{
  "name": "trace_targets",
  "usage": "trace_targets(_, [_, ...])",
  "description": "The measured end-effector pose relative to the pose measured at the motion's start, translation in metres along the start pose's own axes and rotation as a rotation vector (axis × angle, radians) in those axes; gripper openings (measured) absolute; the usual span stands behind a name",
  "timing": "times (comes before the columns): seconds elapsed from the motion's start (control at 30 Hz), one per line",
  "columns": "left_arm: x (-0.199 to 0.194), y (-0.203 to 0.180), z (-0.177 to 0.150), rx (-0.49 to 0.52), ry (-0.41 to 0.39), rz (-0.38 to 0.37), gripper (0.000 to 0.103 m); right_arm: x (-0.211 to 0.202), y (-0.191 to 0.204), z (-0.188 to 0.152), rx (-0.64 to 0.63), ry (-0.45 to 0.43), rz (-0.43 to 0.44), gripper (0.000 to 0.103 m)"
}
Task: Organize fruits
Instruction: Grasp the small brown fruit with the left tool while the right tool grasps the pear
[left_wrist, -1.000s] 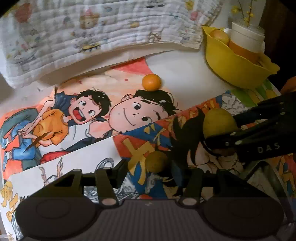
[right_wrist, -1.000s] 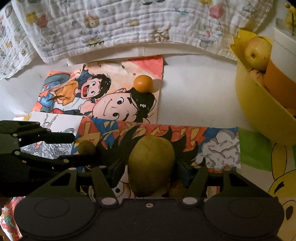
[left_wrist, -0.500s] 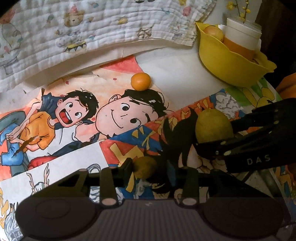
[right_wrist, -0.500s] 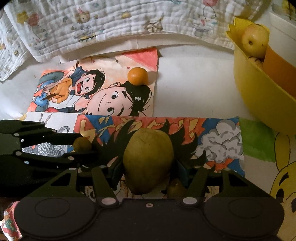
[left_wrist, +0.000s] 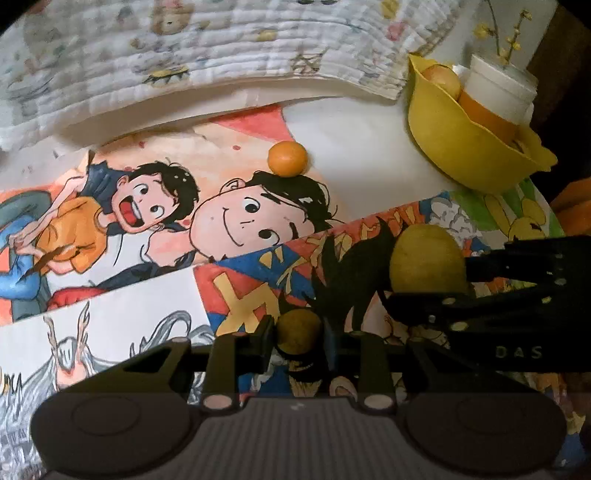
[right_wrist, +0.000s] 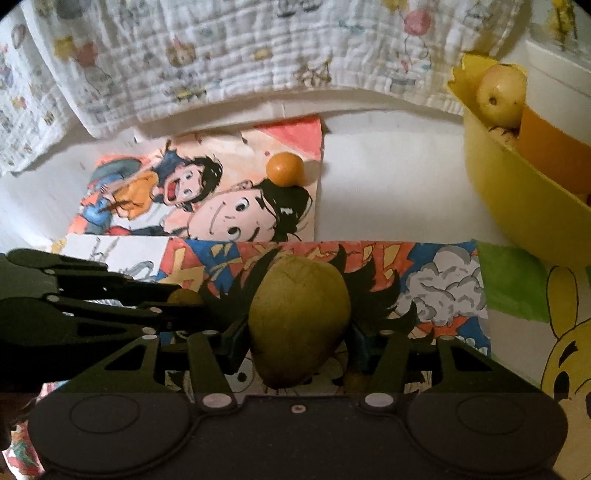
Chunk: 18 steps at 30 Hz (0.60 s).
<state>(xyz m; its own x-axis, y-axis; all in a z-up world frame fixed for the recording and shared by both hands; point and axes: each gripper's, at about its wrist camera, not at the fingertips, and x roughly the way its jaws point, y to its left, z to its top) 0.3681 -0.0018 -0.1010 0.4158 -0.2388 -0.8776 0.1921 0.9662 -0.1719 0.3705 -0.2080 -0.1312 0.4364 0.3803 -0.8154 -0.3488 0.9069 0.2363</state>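
Note:
My left gripper (left_wrist: 297, 334) is shut on a small brownish-yellow round fruit (left_wrist: 298, 330), held just above the cartoon paper. My right gripper (right_wrist: 297, 332) is shut on a large green pear (right_wrist: 299, 321); the pear also shows in the left wrist view (left_wrist: 424, 260), to the right of the left gripper. A small orange (left_wrist: 287, 158) lies on the paper further back, also in the right wrist view (right_wrist: 284, 169). A yellow bowl (right_wrist: 517, 192) at the right back holds a yellow apple (right_wrist: 500, 98) and an orange-and-white cup (right_wrist: 554, 147).
Cartoon drawings (left_wrist: 184, 221) cover the white tabletop (right_wrist: 388, 184). A quilted printed blanket (right_wrist: 221, 55) lies along the back edge. The bowl also shows at the upper right of the left wrist view (left_wrist: 461, 147). A small dark fruit (right_wrist: 354, 380) lies under the right gripper.
Both grippers have lifted and moved slightly forward and right with their fruits; the bowl appears closer in the right wrist view. The orange has not moved.

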Motion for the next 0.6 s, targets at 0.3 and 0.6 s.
trace_targets(0.3, [-0.021, -0.003, -0.015, -0.085, -0.017, -0.014, 0.030, -0.034, -0.005, -0.016, 0.016, -0.079, 0.056, 0.056])
trace_targets(0.6, [-0.052, -0.015, -0.048, -0.172, -0.063, 0.008, 0.030, -0.073, -0.002, -0.057, -0.108, -0.064, 0.100, 0.056])
